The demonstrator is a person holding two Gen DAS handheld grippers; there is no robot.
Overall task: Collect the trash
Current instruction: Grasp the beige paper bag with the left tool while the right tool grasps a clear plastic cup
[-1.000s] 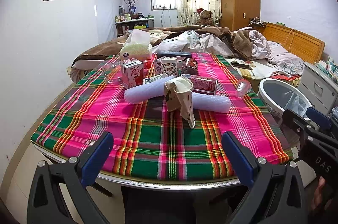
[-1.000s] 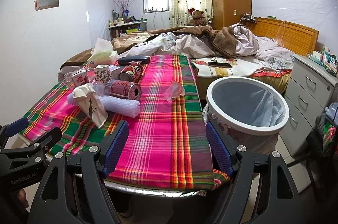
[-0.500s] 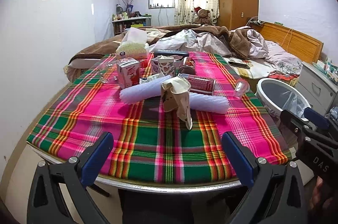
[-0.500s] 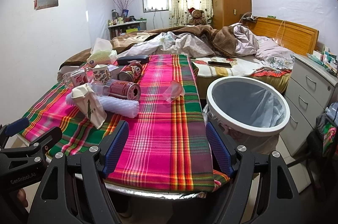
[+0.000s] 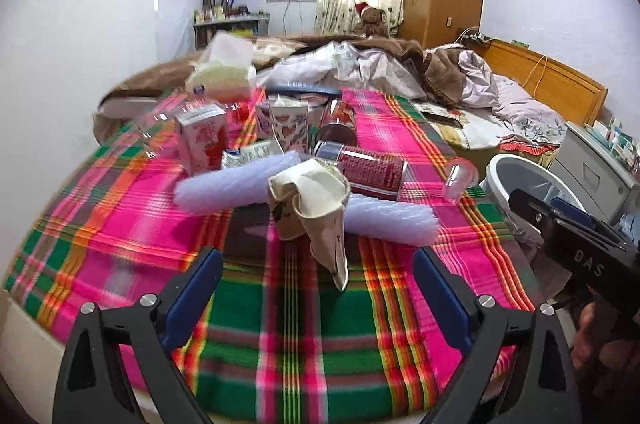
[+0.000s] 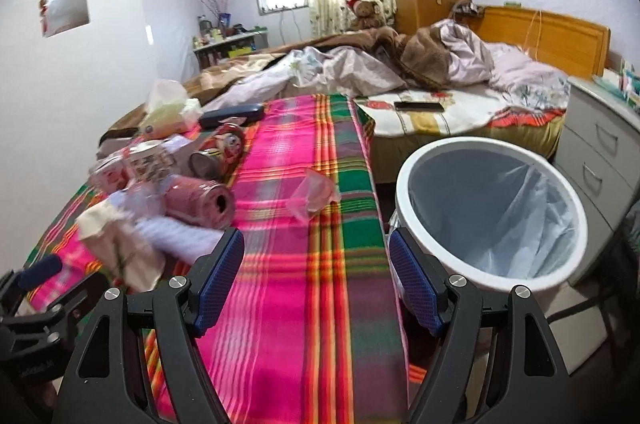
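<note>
Both grippers nearer the trash, left gripper [image 5: 316, 288] closing, empty, right gripper [image 6: 316, 280] wide

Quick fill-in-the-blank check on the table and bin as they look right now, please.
1. The white trash bin is lined with a ____ bag.
2. The red can lies on its ____.
3. The left tongs, closing, hold ____.
4. The crumpled paper cup rests on the ____ tablecloth.

Missing: plastic; side; nothing; plaid

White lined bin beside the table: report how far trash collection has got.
Nothing done: the white lined bin looks empty. Nothing in hand: left gripper, jaws closing, and right gripper hold nothing. Left: crumpled cream paper cup, red can, clear plastic cup.
</note>
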